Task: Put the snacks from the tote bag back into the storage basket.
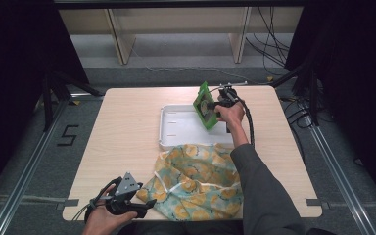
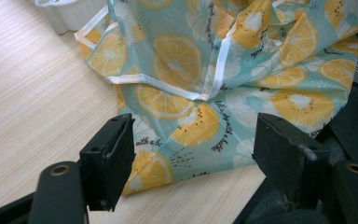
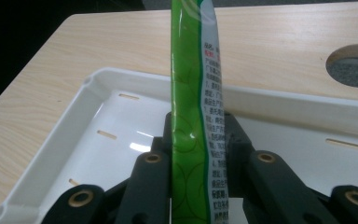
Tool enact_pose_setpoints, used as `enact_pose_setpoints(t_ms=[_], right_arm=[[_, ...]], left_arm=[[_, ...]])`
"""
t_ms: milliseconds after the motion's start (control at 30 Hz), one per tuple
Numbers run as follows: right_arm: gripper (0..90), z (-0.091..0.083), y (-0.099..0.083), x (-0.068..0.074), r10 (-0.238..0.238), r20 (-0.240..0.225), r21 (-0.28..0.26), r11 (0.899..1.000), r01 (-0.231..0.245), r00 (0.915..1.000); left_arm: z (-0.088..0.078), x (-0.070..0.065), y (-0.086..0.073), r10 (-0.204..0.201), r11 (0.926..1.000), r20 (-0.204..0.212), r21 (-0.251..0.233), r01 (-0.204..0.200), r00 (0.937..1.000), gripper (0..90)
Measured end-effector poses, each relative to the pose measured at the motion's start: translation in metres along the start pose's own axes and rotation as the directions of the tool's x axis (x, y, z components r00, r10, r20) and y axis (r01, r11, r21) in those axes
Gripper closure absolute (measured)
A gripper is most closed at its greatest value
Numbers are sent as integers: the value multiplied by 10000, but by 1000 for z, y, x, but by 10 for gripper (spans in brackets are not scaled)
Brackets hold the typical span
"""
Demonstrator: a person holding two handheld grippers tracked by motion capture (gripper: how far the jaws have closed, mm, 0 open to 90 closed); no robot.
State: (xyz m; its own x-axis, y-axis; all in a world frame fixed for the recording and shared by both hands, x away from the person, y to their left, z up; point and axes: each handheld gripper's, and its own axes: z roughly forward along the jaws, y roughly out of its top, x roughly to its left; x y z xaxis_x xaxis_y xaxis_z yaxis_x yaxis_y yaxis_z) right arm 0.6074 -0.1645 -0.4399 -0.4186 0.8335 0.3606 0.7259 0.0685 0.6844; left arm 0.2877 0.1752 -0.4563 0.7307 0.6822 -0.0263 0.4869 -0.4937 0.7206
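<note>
My right gripper point(image 1: 214, 106) is shut on a green packet point(image 1: 204, 105) and holds it tilted above the right end of the white tray point(image 1: 176, 128). In the right gripper view the green packet point(image 3: 193, 107) stands edge-on between the jaws of my right gripper point(image 3: 198, 123), over the white tray point(image 3: 121, 121). A lemon-print cloth bag point(image 1: 193, 181) lies crumpled near the table's front edge. My left gripper point(image 1: 147, 203) rests at the front left, open, just left of the bag. In the left gripper view the lemon-print cloth bag point(image 2: 223, 70) lies ahead of my left gripper point(image 2: 193, 144), with its near corner between the open jaws.
The wooden table point(image 1: 122, 132) has bare room left of the tray. A round hole point(image 3: 354, 65) is cut in the tabletop beyond the tray. The person's right sleeve point(image 1: 264, 191) lies across the bag's right side. Shelving legs and cables stand past the far edge.
</note>
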Motion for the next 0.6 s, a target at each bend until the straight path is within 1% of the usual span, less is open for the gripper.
enact_pose_setpoints(t_ms=[33, 67, 100, 133, 167, 200, 233, 267, 300, 333, 367, 400, 433, 467, 500, 533, 567, 600], right_arm=[[765, 1, -1, 0, 143, 71, 82, 9999, -143, 9999], [763, 2, -1, -1, 36, 79, -13, 10000, -36, 10000], [761, 3, -1, -3, -101, 166, -28, 9999, 101, 9998], [759, 4, -2, -2, 175, 128, 127, 9998, -177, 9998], [757, 5, -2, -4, 145, 198, 130, 9998, -147, 9997], [756, 6, -2, -3, 123, 214, 51, 9999, -124, 9997], [756, 6, -3, -5, 34, 273, 64, 10000, -36, 9996], [753, 7, -3, -6, 34, 264, 8, 10000, -35, 9996], [747, 7, -3, -6, 84, 167, 18, 10000, -85, 9998], [739, 8, -3, -7, 228, 183, -11, 9997, -228, 9996], [731, 8, -4, -4, 716, 221, 124, 9973, -719, 9972], [720, 7, -3, -6, 381, 448, 197, 9990, -390, 9983], [716, 10, -4, -10, -2, 507, -134, 9999, 9, 9987], [712, 9, -4, -11, -59, 530, -9, 10000, 59, 9986], [708, 8, -3, -11, 154, 512, 72, 9998, -158, 9986], [701, 8, -4, -12, -30, 569, 50, 10000, 27, 9984], [696, 9, -4, -13, -96, 505, 117, 9999, 90, 9987], [693, 8, -3, -13, -115, 535, 132, 9999, 108, 9985]], left_arm=[[0, -1, 0, -134, 9999, -24, -59, 133, 9999, 287], [0, -1, 0, -90, 9999, -31, -54, 90, 10000, 286], [0, 0, 0, 82, 10000, -10, 17, -82, 10000, 287], [0, 0, 0, 83, 10000, -21, 32, -83, 10000, 286], [1, -1, 0, -77, 10000, 66, 31, 77, 9999, 287], [1, -1, 0, -101, 9999, 17, -8, 101, 9999, 286], [1, -1, 1, 127, 9999, 21, 38, -127, 9999, 287], [1, -2, 0, 3, 10000, -13, 70, -3, 10000, 287], [1, -2, 0, 35, 10000, 21, 46, -35, 10000, 287], [1, -1, 0, 255, 9996, 35, 139, -255, 9997, 287], [1, -2, 0, 175, 9998, 53, 55, -175, 9998, 287], [1, -2, 0, 221, 9997, 61, 59, -221, 9997, 287], [1, -2, 0, 250, 9996, 69, 90, -251, 9997, 287], [1, -2, 0, 278, 9995, 70, 120, -279, 9996, 287], [1, -2, 0, 271, 9996, 68, 126, -272, 9996, 287], [1, -2, 0, 247, 9996, 64, 102, -248, 9997, 288], [1, -2, 0, 254, 9996, 52, 100, -255, 9997, 288], [2, -3, 0, 7, 10000, 107, 96, -8, 9999, 288]])
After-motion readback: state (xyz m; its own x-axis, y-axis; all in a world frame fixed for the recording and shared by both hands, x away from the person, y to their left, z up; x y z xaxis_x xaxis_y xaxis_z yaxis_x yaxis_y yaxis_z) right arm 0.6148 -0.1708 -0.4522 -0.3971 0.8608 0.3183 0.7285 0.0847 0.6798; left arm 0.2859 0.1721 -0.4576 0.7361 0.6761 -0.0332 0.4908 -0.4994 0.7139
